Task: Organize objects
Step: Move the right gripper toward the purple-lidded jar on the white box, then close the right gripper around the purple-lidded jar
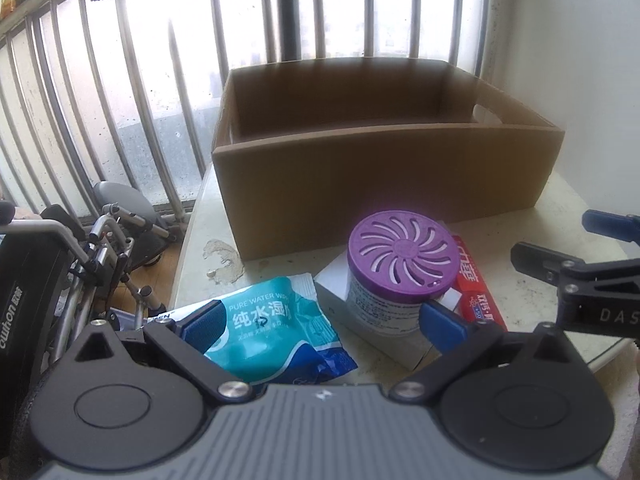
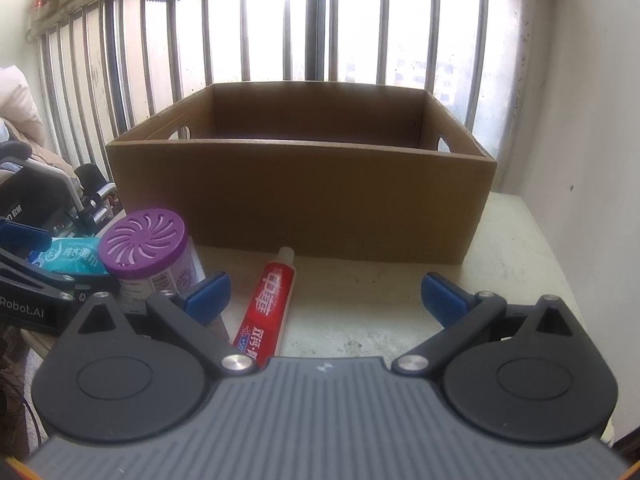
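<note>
An open, empty-looking cardboard box (image 1: 380, 168) (image 2: 300, 200) stands at the back of the pale table (image 2: 500, 264). In front of it a purple-lidded air freshener can (image 1: 400, 256) (image 2: 144, 248) sits on a flat white box (image 1: 332, 284). A teal wet-wipes pack (image 1: 272, 328) (image 2: 68, 258) lies to its left. To its right lies a red toothpaste tube (image 1: 476, 284) (image 2: 268, 304). My left gripper (image 1: 322, 326) (image 2: 36, 258) is open, its blue pads either side of the wipes pack and the can. My right gripper (image 2: 326, 296) (image 1: 568, 240) is open, the toothpaste near its left finger.
A barred window runs behind the box. A white wall (image 2: 592, 160) borders the table on the right. A folded wheelchair (image 1: 100, 248) stands on the floor beyond the table's left edge. Peeled patches (image 1: 224, 260) mark the tabletop near the box's left corner.
</note>
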`<state>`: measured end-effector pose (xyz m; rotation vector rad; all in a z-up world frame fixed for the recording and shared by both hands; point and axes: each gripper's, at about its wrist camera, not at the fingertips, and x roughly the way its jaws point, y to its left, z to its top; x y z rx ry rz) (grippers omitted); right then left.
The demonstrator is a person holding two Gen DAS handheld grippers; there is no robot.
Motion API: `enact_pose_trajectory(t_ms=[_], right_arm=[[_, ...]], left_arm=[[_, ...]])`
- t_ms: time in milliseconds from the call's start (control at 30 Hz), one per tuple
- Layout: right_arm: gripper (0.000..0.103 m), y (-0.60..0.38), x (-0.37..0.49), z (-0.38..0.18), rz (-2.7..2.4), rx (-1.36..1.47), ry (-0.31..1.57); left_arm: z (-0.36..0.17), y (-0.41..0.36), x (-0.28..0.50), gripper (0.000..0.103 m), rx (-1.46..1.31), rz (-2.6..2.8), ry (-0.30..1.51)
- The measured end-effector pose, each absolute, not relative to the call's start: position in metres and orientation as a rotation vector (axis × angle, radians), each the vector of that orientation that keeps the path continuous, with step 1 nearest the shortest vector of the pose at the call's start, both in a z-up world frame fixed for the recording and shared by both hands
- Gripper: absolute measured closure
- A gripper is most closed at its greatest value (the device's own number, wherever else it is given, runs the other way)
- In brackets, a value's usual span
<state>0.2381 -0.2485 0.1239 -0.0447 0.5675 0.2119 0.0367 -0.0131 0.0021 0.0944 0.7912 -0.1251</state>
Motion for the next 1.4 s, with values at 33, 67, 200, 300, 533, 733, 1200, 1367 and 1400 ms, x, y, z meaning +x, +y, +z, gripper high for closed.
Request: enact_pose_trajectory(t_ms=[33,67,200,300,533,733,1200,1367,1400], right_arm=[[0.001,-0.249,0.24,0.125,0.226,-0.024,0.56],[0.001,-0.251,0.241,0.126,0.237,-0.003,0.553],[0.001,-0.257,0.243,0.132,0.266,0.059,0.513],[0.001,-0.256,0.243,0.136,0.295,0.085,0.489],[0.001,-0.251,0.261,0.145,0.426,0.182,0.525],[0.001,-0.238,0.272,0.153,0.555,0.194,0.551],[0.027,-0.205,0.284,0.143,0.702,0.12,0.652],[0.035,-0.203,0.287,0.139,0.726,0.121,0.681],[0.037,-0.203,0.287,0.138,0.731,0.121,0.686]], left_arm=[[0.002,-0.012,0.037,0.0,0.089,-0.143,0.783],[0.001,-0.01,0.038,0.0,0.082,-0.161,0.776],[0.0,-0.006,0.037,0.0,0.066,-0.22,0.752],[0.0,-0.004,0.034,0.0,0.063,-0.263,0.722],[0.002,-0.013,0.028,0.0,0.073,-0.317,0.622],[-0.007,-0.024,0.037,0.006,0.091,-0.334,0.649],[-0.023,-0.046,0.041,0.019,0.15,-0.342,0.691],[-0.028,-0.047,0.043,0.029,0.139,-0.338,0.7],[-0.029,-0.047,0.043,0.03,0.14,-0.334,0.699]])
